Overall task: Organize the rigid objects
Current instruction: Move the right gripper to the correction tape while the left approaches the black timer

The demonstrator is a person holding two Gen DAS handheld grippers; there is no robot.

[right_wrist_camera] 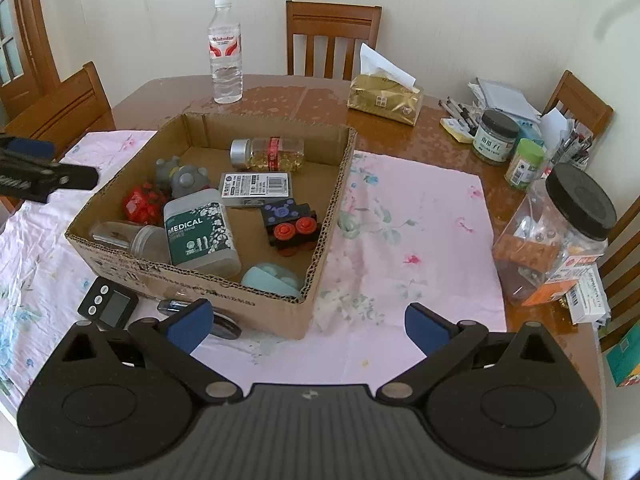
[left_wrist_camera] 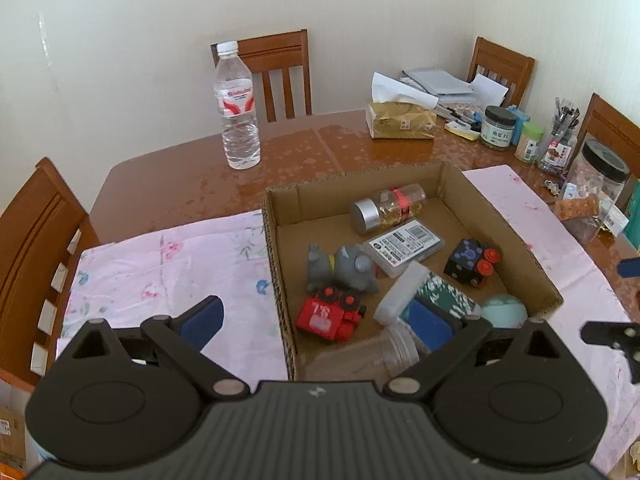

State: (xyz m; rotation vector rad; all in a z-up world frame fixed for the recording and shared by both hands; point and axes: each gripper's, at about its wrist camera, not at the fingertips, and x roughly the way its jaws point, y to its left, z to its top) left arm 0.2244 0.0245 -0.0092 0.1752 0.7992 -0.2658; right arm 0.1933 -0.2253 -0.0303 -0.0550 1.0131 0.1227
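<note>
Wooden table (right_wrist_camera: 280, 96), pink cloth: cardboard box (right_wrist_camera: 276, 312) mostly filled; timer (right_wrist_camera: 108, 306) near box still outside. Left gripper (left_wrist_camera: 320, 320), right gripper (right_wrist_camera: 306, 326) wide open, empty.

Cream walls (right_wrist_camera: 460, 8); wooden chairs (right_wrist_camera: 332, 36); glossy table (right_wrist_camera: 312, 100)

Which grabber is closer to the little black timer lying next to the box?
Right. The right gripper hovers open just past the black timer at the cardboard box front wall. The left gripper, also open, straddles the box's left wall; the timer isn't visible from its camera.
</note>
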